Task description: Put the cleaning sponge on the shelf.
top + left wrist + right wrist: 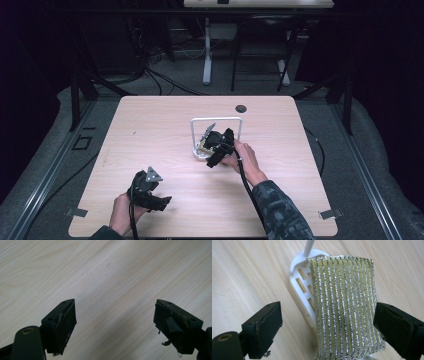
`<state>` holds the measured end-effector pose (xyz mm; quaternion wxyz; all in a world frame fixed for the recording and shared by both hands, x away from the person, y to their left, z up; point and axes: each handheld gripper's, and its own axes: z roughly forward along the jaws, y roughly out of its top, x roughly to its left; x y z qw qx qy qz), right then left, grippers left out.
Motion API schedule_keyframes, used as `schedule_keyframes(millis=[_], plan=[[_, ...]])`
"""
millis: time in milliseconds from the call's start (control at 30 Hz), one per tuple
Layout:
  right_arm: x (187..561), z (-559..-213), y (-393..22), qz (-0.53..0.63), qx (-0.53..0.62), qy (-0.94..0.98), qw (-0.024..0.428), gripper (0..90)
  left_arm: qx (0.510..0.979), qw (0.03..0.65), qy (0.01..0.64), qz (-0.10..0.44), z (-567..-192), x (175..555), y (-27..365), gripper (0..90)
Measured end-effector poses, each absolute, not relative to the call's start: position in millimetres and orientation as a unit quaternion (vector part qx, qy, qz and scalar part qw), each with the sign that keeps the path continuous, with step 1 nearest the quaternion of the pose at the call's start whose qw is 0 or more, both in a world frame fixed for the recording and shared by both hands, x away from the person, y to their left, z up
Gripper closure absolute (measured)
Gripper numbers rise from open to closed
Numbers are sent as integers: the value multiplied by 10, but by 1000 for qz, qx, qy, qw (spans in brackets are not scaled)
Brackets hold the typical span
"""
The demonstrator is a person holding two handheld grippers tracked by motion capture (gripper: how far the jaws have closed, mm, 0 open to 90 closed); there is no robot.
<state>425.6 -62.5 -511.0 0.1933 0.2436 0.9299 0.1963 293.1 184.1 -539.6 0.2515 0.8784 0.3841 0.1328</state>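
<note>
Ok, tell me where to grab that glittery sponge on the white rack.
Grip the sponge across its two long edges, coming from above along the right gripper. It lies flat on the slotted white rack, long sides exposed, and the open jaws already flank it.

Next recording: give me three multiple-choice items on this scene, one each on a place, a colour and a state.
1. Where does the silver-and-gold striped scrubbing sponge lie?
A on the slotted plastic holder
B on the floor
C on a chair

2. What colour is that holder?
A black
B white
C red

3. How do the left gripper jaws stand?
A apart, nothing between
B shut on the sponge
C shut on a cable

Answers: A, the sponge covers the holder's slots; B, its plastic is plainly white; A, only the light wooden table lies between the jaws.
</note>
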Motion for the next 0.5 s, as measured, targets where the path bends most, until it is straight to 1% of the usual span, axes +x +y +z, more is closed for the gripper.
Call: schedule_keyframes(millis=[400, 500], plan=[[4103, -4944, -761, 220, 252, 927, 168, 70, 878, 253, 385, 134, -5393, 2932, 1846, 181], [4047, -4904, -807, 222, 253, 927, 164, 49, 878, 254, 383, 135, -5391, 2929, 1842, 180]])
